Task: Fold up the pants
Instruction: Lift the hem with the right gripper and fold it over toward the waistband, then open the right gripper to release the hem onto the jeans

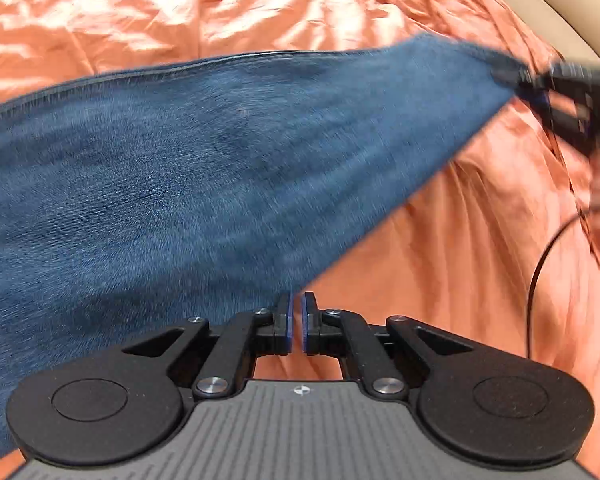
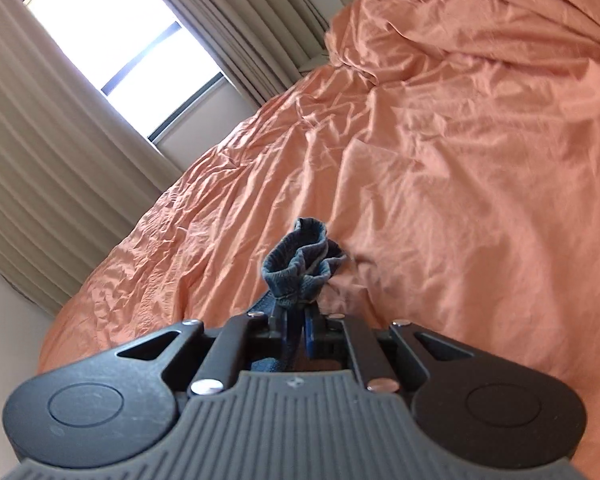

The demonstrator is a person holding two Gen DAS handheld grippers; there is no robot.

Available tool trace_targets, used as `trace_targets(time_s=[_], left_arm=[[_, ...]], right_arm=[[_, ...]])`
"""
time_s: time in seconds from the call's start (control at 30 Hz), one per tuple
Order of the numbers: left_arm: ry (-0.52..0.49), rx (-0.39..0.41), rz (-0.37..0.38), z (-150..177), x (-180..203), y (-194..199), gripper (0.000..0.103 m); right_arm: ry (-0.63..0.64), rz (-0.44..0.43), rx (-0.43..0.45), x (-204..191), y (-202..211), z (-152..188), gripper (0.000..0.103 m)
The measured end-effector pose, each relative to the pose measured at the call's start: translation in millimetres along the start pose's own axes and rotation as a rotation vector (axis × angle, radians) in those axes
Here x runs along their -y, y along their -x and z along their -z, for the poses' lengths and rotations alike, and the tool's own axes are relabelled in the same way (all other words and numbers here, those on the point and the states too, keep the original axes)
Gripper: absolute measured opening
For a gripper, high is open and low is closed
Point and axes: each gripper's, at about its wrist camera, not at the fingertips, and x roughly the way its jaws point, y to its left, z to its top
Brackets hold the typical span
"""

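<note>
Fold incomplete: right gripper (image 2: 296, 320) and left gripper (image 1: 298, 320), both clamped on the pants (image 1: 180, 168), hold them stretched above the bedsheet (image 1: 460, 260).

We see a wrinkled orange bedsheet (image 2: 440, 152) covering the bed. Behind it hang beige pleated curtains (image 2: 32, 160) on either side of a bright, dark-framed window (image 2: 120, 36), with daylight washing over a pale wall (image 2: 8, 340).

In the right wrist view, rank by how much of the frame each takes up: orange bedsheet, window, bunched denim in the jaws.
1. Orange bedsheet, by far the largest.
2. Window, clearly smaller.
3. Bunched denim, smallest, pinched in the right gripper. It sits nearest the camera, so it looks bigger than it is.
</note>
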Motion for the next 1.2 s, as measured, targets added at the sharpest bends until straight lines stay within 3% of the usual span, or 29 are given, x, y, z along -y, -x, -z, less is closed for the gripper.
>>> trace_targets(time_s=[0.13, 0.33, 0.63, 0.8, 0.93, 1.03, 1.13, 1.2], left_arm=[[-0.011, 0.041, 0.039, 13, -12, 39, 0.007], [0.024, 0.147, -0.024, 26, -59, 110, 0.007], [0.159, 0.291, -0.121, 61, -139, 195, 0.007], [0.243, 0.314, -0.145, 86, -180, 216, 0.007], [0.294, 0.307, -0.149, 109, -215, 225, 0.007], [0.323, 0.292, -0.147, 119, -232, 222, 0.008], [0.342, 0.284, -0.132, 126, -243, 218, 0.012], [0.354, 0.282, -0.117, 130, -249, 217, 0.013]], right_arm=[[0.111, -0.037, 0.044, -55, 23, -8, 0.003], [0.308, -0.079, 0.085, -156, 44, 4, 0.003], [0.481, -0.156, 0.037, -296, 29, 68, 0.003], [0.547, -0.202, -0.081, -345, -6, 147, 0.003], [0.642, -0.208, -0.251, -360, -38, 231, 0.003], [0.759, -0.156, -0.381, -359, -59, 292, 0.003], [0.800, -0.123, -0.449, -347, -71, 321, 0.005], [0.785, -0.133, -0.467, -340, -71, 327, 0.013]])
